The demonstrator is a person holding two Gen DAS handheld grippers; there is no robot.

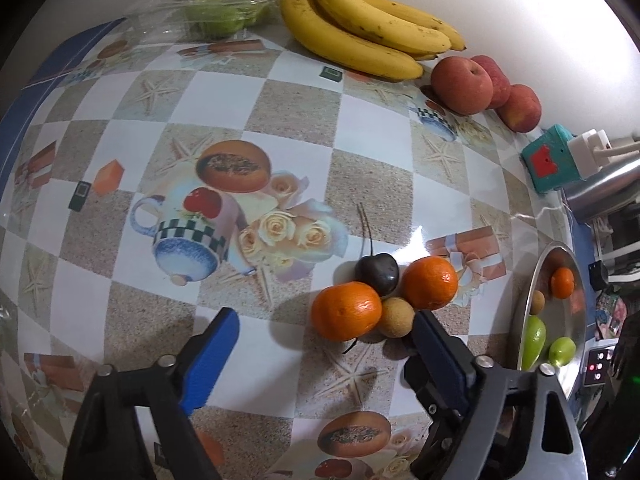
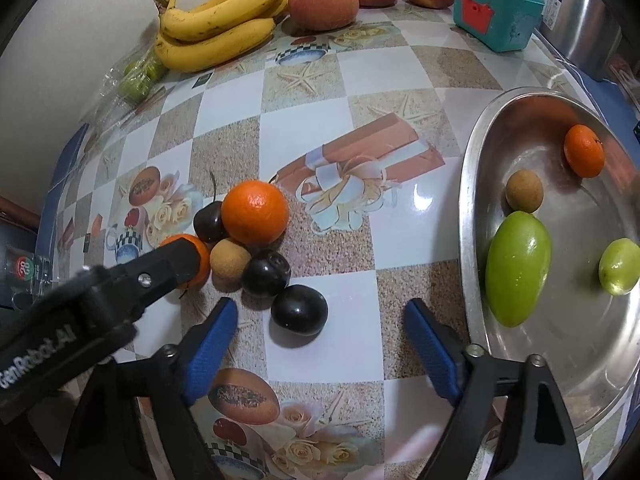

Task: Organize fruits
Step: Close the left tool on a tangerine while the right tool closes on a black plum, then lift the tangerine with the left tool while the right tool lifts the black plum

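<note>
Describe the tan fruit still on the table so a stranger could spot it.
Left of the steel bowl, loose fruit clusters on the tablecloth. The tan fruit sits in its middle, touching two oranges. It alone is dull, beige and rough; its neighbours are orange or glossy black.

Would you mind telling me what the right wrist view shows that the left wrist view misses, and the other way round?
Only the right wrist view shows two dark plums by the pile and the left claw reaching in from outside. Only the left wrist view shows the cherry's whole long stem. Both show the oranges, bananas, apples and steel bowl.
</note>
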